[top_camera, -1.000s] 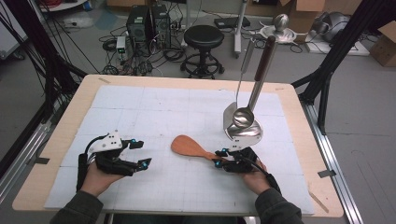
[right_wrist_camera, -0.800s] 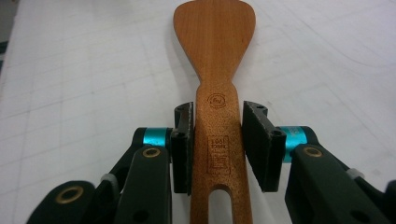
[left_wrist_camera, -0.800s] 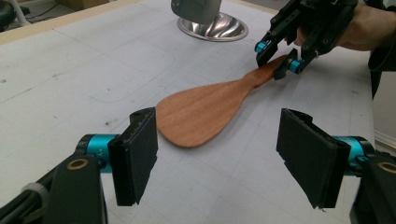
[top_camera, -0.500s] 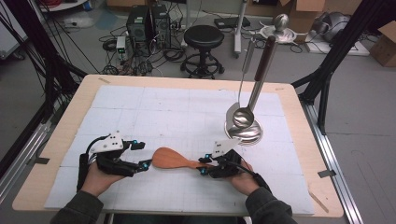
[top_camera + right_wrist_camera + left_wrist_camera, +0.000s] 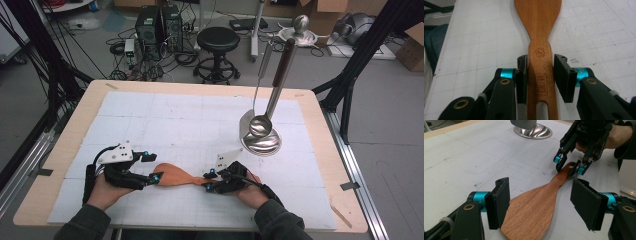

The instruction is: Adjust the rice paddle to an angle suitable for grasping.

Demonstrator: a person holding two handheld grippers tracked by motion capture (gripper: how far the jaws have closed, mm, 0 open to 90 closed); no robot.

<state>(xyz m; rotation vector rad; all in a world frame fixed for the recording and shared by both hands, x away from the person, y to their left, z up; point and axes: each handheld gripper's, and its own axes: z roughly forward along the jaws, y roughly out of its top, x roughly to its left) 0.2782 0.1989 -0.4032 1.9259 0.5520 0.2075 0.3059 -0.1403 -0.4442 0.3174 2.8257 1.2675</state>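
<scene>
Gripping the wooden spatula [image 5: 175, 176] by its handle, the right gripper [image 5: 207, 180] clamped it. The left gripper [image 5: 541, 206] straddled the blade, fingers [image 5: 500, 202] apart, closing; takeover remained.

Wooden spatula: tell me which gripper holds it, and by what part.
The right gripper holds the wooden spatula by its handle, near the slotted end. The left gripper brackets the blade with open jaws, not gripping.

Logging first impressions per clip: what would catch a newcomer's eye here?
A wooden spatula lies near the table's front edge, stretched between two hand-held grippers. The right gripper clamps its handle, while its blade sits between the open pads of the left gripper. Farther right, a steel ladle stands in a shiny dish.
</scene>
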